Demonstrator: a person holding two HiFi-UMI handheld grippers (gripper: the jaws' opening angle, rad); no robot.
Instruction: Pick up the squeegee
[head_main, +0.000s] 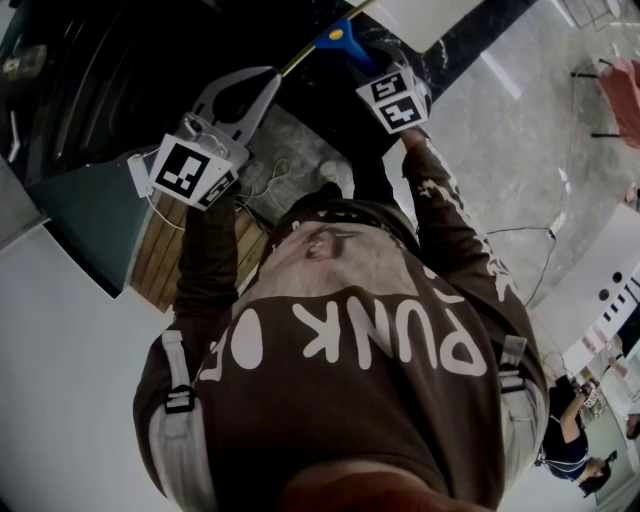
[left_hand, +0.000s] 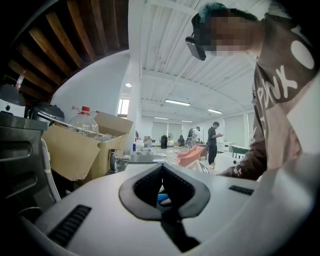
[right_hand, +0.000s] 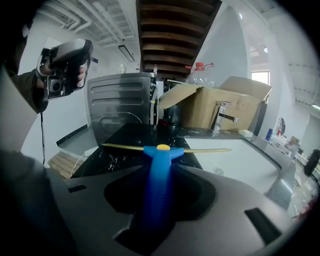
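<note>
Here's the room: a black stone counter with white veins fills the middle of the right gripper view. At three o'clock it gives way to a white worktop. Behind, at twelve o'clock, stand a grey metal appliance and an open cardboard box. A clear bottle with a red cap pokes up behind the box, and a chrome tap stands in front of it. Dark wooden slats run overhead. From the left gripper view the hall opens out white and long, with strip lights above and a person standing far back at three o'clock.

Now the squeegee: it's in the right gripper. The jaws are closed narrowly on the blue handle, which runs back towards six o'clock between the pads. The yellow blade stretches from nine to three o'clock just ahead of the tips, over the black counter. I can't tell whether it touches the stone.

The left gripper has its pads pressed together and nothing between them. In the right gripper view it is held up at ten o'clock, apart from the blade. In the head view it sits at ten o'clock, with the right gripper near one o'clock and the blue handle at twelve.
</note>
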